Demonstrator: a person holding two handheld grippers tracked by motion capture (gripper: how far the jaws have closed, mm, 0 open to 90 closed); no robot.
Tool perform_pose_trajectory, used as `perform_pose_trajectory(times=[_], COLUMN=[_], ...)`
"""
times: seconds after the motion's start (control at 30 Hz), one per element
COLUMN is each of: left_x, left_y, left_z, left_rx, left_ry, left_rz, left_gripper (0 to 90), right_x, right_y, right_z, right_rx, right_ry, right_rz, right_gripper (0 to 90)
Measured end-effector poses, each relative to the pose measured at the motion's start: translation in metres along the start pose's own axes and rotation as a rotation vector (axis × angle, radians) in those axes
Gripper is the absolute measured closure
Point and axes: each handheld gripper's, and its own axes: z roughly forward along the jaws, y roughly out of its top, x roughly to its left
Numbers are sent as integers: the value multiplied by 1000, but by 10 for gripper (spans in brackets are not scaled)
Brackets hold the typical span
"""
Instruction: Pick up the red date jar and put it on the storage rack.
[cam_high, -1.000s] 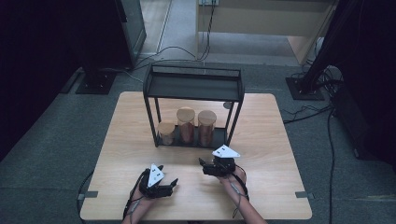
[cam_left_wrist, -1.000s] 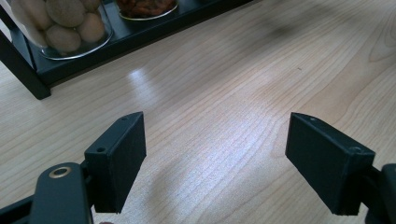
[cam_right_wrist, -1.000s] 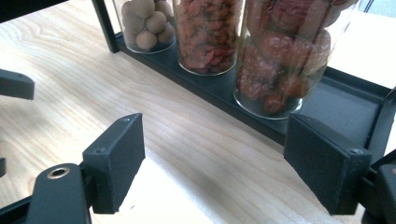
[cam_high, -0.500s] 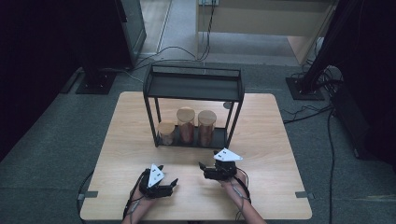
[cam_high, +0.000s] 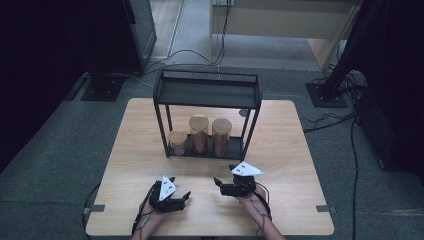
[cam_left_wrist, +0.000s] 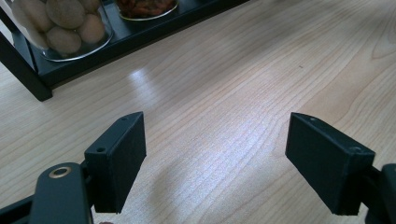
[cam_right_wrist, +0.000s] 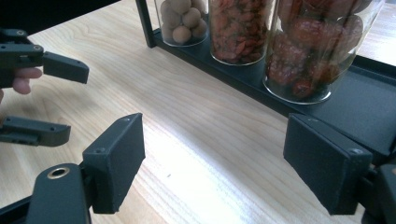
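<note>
A black metal rack (cam_high: 207, 92) stands mid-table with three cork-lidded glass jars on its lower shelf. The short jar (cam_high: 178, 141) holds round brown balls (cam_right_wrist: 182, 18), the middle jar (cam_high: 199, 134) small red berries (cam_right_wrist: 240, 32), and the right jar (cam_high: 221, 136) larger red fruit (cam_right_wrist: 317, 51). My left gripper (cam_high: 185, 196) rests low over the wood near the front edge, open and holding nothing (cam_left_wrist: 215, 154). My right gripper (cam_high: 219, 182) sits beside it, open and holding nothing (cam_right_wrist: 215, 158), angled at the rack's shelf. The left gripper (cam_right_wrist: 42, 98) also appears at that view's left.
The wooden table (cam_high: 135, 150) has bare wood around the rack and between the grippers. The rack's black front rail (cam_right_wrist: 261, 91) and corner post (cam_left_wrist: 18, 70) stand close ahead. Cables (cam_high: 330, 117) and dark stands lie on the floor beyond.
My right gripper has drawn back slightly toward the table's near edge. The left gripper has barely moved. Both stay open.
</note>
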Motion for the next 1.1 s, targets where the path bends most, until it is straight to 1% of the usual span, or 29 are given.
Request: perform_pose_trajectory(times=[0.1,0.23,0.4,0.47,0.53,0.57,0.6,0.73,0.8,0.93,1.1], left_x=[0,0,0,-1,-1,-1,-1,-1,-1,-1,-1], left_y=[0,0,0,0,0,0,0,0,0,0,0], left_z=[0,0,0,0,0,0,0,0,0,0,0], left_rx=[0,0,1,0,-1,0,0,0,0,1,2], left_ry=[0,1,2,2,2,3,2,3,3,3,2], left_rz=[0,0,1,1,2,2,2,0,0,1,2], left_gripper=[201,202,202,201,202,202,202,202,201,201,202], right_x=[1,2,0,-2,-2,-2,-2,-4,-4,-4,-6], right_y=[-4,-8,-12,-13,-14,-15,-15,-19,-20,-22,-24], right_z=[-2,-4,-7,-8,-9,-10,-10,-11,-11,-11,-11], right_rx=[-6,-14,-25,-24,-22,-24,-25,-39,-36,-32,-33], right_ry=[3,5,15,20,21,21,23,30,37,38,40], right_rz=[-5,-36,-25,-29,-46,-65,-69,-54,-47,-55,-43], right_gripper=[202,202,202,202,202,202,202,202,202,202,202])
